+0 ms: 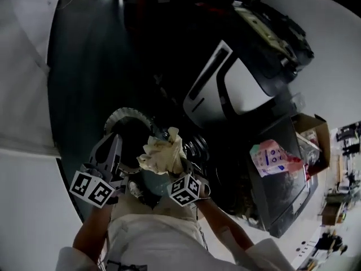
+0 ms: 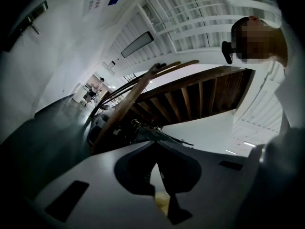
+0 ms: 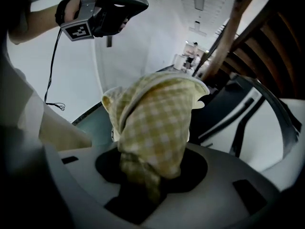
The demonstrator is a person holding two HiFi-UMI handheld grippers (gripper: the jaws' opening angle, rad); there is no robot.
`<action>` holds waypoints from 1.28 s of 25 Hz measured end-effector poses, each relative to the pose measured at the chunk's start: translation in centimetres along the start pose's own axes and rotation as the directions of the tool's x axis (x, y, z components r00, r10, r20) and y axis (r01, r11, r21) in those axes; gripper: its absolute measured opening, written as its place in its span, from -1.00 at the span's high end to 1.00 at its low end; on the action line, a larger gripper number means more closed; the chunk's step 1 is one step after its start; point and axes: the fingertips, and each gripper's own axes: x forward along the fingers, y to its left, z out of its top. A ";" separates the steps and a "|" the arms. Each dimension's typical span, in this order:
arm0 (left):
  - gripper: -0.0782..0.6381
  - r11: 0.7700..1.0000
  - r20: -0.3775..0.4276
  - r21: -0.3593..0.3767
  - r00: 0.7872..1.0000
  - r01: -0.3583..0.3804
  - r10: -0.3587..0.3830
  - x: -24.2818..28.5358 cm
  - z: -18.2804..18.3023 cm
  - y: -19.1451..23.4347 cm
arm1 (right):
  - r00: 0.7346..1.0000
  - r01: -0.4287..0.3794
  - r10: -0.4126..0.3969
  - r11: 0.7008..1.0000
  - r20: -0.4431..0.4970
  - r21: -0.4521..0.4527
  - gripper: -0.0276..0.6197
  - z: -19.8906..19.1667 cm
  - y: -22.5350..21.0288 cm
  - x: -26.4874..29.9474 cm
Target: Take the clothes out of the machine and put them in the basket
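A yellow-and-white checked cloth (image 1: 162, 151) hangs bunched from my right gripper (image 1: 171, 173), which is shut on it. In the right gripper view the cloth (image 3: 157, 128) fills the middle and hides the fingertips of the right gripper (image 3: 151, 178). My left gripper (image 1: 114, 151) is beside the cloth on the left, apart from it. It shows at the upper left of the right gripper view as well, where the left gripper (image 3: 136, 4) has its jaws together and nothing in them. The round basket (image 1: 125, 115) with a pale ribbed rim lies just beyond the cloth. The white machine (image 1: 225, 89) stands to the right.
A dark floor (image 1: 90, 66) stretches ahead, and a white wall (image 1: 22, 66) runs along the left. A cardboard box (image 1: 316, 140) and a pink packet (image 1: 271, 157) lie beside the machine. A wooden stair (image 2: 190, 94) rises behind. People stand far down the hall (image 2: 93, 92).
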 end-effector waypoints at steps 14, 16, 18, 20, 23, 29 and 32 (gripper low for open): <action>0.74 0.870 0.187 -0.086 0.850 -0.485 0.493 -4.4 3.2 6.6 | 0.938 -0.286 0.337 0.883 0.078 -0.372 0.33 9.9 -1.5 9.1; 0.74 0.854 0.199 -0.099 0.831 -0.511 0.520 -4.8 2.7 7.2 | 0.932 -0.308 0.357 0.870 0.061 -0.385 0.33 10.2 -1.1 10.5; 0.74 0.838 0.194 -0.112 0.815 -0.534 0.546 -5.7 1.5 7.9 | 0.924 -0.340 0.381 0.858 0.034 -0.385 0.33 10.1 -0.1 12.1; 0.74 0.822 0.175 -0.137 0.803 -0.553 0.570 -6.6 0.0 9.2 | 0.916 -0.368 0.402 0.850 0.013 -0.377 0.32 10.5 1.1 13.8; 0.74 0.801 0.132 -0.171 0.793 -0.573 0.595 -7.7 -2.9 11.4 | 0.908 -0.394 0.419 0.845 -0.012 -0.361 0.32 10.7 2.9 16.7; 0.74 0.784 0.112 -0.218 0.783 -0.582 0.612 -9.2 -7.2 17.5 | 0.913 -0.396 0.404 0.842 -0.058 -0.366 0.32 10.4 6.2 24.9; 0.74 0.781 0.097 -0.237 0.786 -0.578 0.611 -9.7 -9.9 20.1 | 0.918 -0.391 0.386 0.842 -0.091 -0.372 0.32 9.3 7.6 28.7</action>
